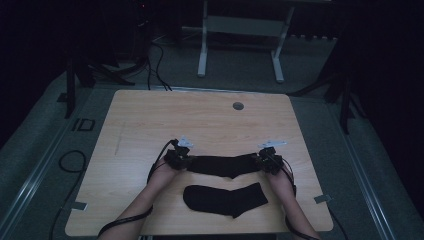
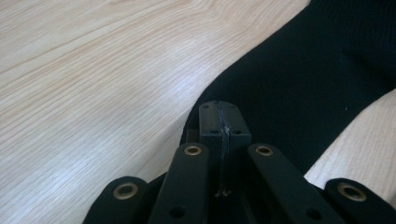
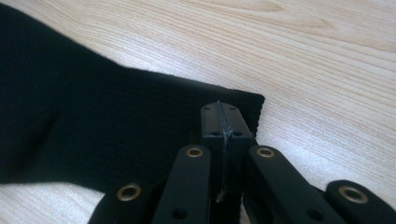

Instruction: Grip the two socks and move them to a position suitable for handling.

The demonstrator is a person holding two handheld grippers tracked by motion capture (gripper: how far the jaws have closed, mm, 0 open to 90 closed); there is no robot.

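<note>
- Left tongs (image 1: 186,161) and right tongs (image 1: 260,161) are each clenching one end of the far black knitted fabric sock (image 1: 224,166), which is lying stretched between them at the centre of the pale wood-grain desk (image 1: 150,115).
- Both grips are sitting close to the fabric's edge; judged risk: pulling the ends further apart is likely to slip the knit out of the jaws.
- A second black sock (image 1: 225,199) is lying flat at 6 o'clock of the held one, near it; lowering the held one carelessly could drag it.
- Count: two socks, two tongs, one desk.
</note>
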